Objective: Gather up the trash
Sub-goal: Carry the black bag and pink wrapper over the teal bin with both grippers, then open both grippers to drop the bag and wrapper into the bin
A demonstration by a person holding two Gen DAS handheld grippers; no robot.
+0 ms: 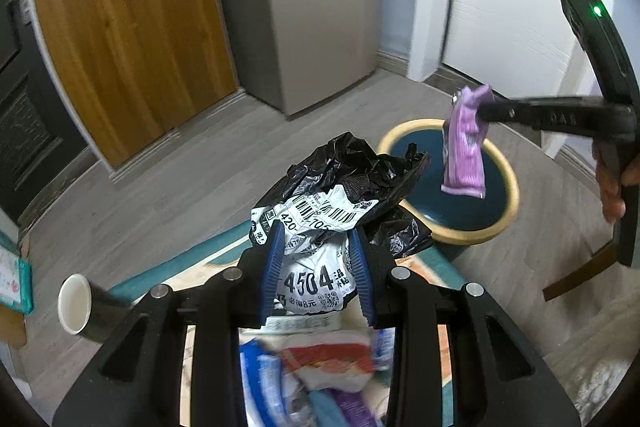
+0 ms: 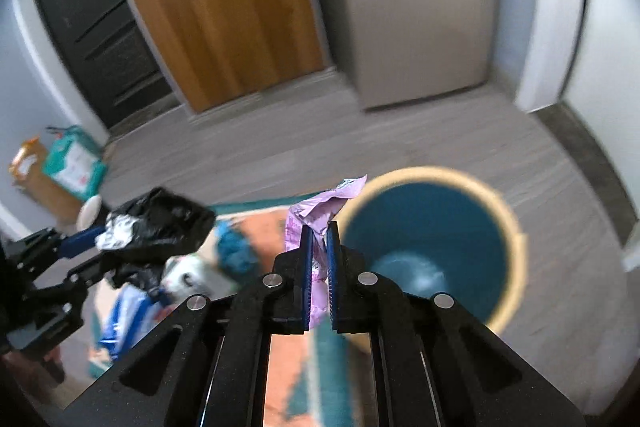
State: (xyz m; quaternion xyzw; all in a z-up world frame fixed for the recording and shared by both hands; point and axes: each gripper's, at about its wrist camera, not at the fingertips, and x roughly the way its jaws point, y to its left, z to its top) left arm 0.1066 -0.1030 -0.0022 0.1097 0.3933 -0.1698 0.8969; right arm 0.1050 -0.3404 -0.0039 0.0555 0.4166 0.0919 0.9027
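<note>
My left gripper (image 1: 318, 241) is shut on a crumpled black plastic bag (image 1: 360, 167) with a white barcode label (image 1: 320, 267). The same bag (image 2: 160, 223) shows at the left of the right wrist view, held in the left gripper (image 2: 98, 237). My right gripper (image 2: 319, 229) is shut on a purple wrapper (image 2: 320, 215), just left of a dark teal bin with a cream rim (image 2: 508, 227). In the left wrist view the purple wrapper (image 1: 464, 155) hangs from the right gripper (image 1: 486, 113) above the bin (image 1: 500, 171).
More wrappers and packets (image 1: 320, 359) lie on a teal and orange mat (image 2: 260, 227) below. A paper cup (image 1: 76, 303) lies on the floor at left. A wooden cabinet (image 1: 128, 39), a grey cabinet (image 1: 312, 7) and a white door (image 1: 512, 7) stand behind. Boxes (image 2: 68, 167) sit by the wall.
</note>
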